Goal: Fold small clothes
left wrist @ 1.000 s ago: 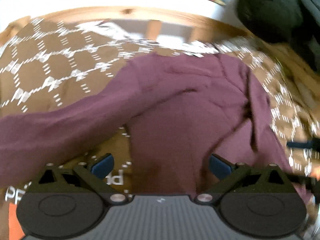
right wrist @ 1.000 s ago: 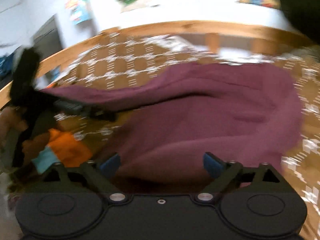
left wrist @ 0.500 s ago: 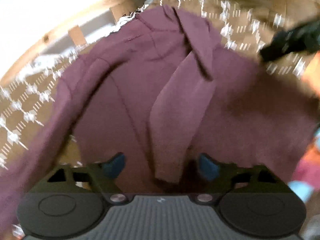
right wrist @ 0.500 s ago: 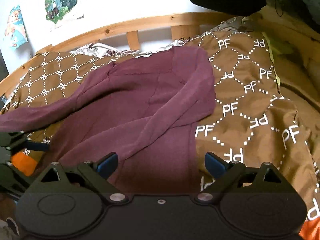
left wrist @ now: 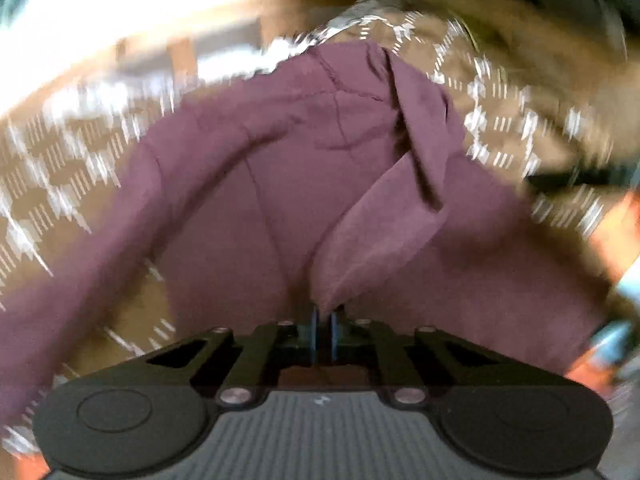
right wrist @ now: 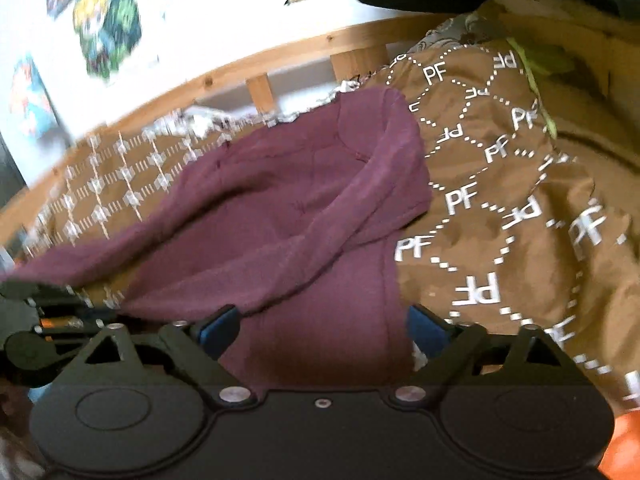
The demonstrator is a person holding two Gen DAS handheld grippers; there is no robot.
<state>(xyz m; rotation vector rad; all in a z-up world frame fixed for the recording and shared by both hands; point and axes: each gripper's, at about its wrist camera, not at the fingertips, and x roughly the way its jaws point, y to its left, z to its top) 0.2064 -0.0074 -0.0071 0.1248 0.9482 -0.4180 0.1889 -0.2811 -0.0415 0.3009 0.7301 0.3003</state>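
A maroon long-sleeved top [left wrist: 304, 184] lies spread on a brown patterned bedcover [left wrist: 64, 184]. Its right sleeve [left wrist: 384, 224] is folded across the body toward me. My left gripper [left wrist: 325, 320] is shut on the cuff end of that sleeve at the near hem. In the right wrist view the same top [right wrist: 280, 208] lies ahead with the folded sleeve [right wrist: 360, 216] on it. My right gripper [right wrist: 320, 328] is open, its blue pads either side of the top's near right hem. The left sleeve [right wrist: 80, 256] stretches out to the left.
A wooden bed rail [right wrist: 280, 60] runs along the far edge, with a white wall and posters [right wrist: 108, 20] behind. The bedcover [right wrist: 500, 220] is rumpled on the right. Something orange [right wrist: 624, 444] sits at the lower right. The left gripper's body [right wrist: 28, 320] shows at the left edge.
My left gripper has closed on the end of the folded sleeve; it was open half a second ago. My right gripper has come lower and closer to the near hem, still open.
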